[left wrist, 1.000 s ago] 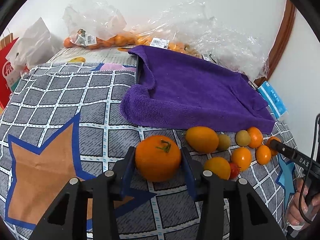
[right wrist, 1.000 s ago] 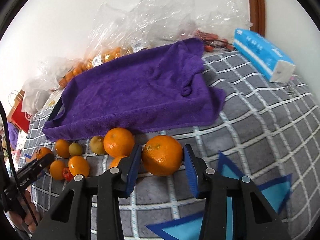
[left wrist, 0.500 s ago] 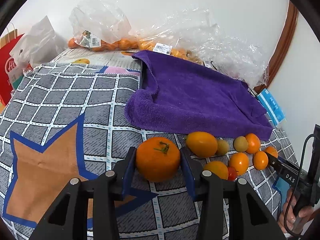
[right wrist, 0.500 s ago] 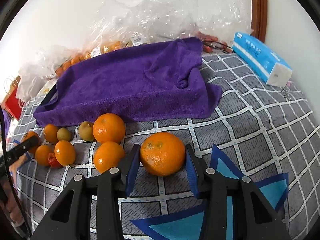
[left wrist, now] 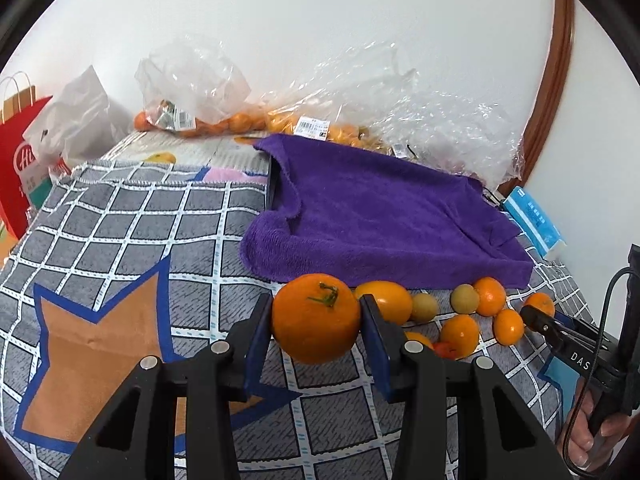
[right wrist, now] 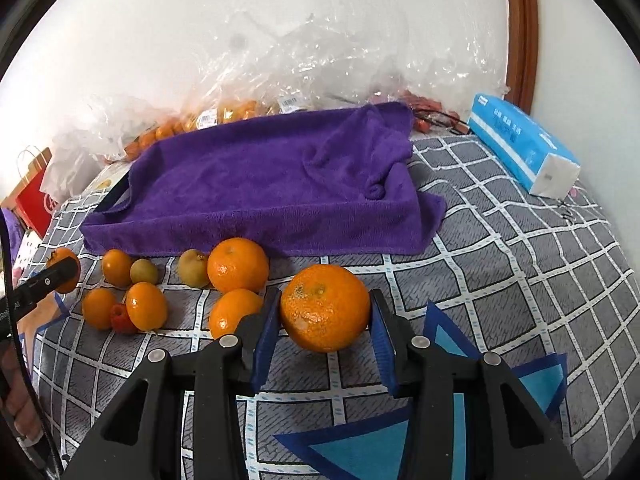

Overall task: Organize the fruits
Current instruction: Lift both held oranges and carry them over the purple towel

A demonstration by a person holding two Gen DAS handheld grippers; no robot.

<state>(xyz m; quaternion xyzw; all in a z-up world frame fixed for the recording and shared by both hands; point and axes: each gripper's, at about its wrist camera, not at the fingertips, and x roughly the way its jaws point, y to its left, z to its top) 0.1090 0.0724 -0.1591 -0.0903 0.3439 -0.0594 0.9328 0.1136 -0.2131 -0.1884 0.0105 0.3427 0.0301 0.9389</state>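
Each gripper pinches one big orange between its blue pads: the left gripper [left wrist: 317, 322] clamps a stemmed orange [left wrist: 316, 318], the right gripper [right wrist: 324, 312] another orange [right wrist: 325, 307], both just before the purple towel [right wrist: 260, 188] (probably the sorting spot), beside the loose small fruits [right wrist: 146, 306].

"das" shows on the right tool [left wrist: 576, 354]; "hi" on the red bag [left wrist: 18, 160].

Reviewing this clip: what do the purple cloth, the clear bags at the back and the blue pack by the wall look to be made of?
Purple cloth: plush terry or microfibre, going by its fuzzy matte pile and soft folds. Clear bags: thin plastic film, glossy, crinkled, see-through, with printed labels. Blue pack: probably soft tissue paper in a printed plastic wrapper; white shows at its end.
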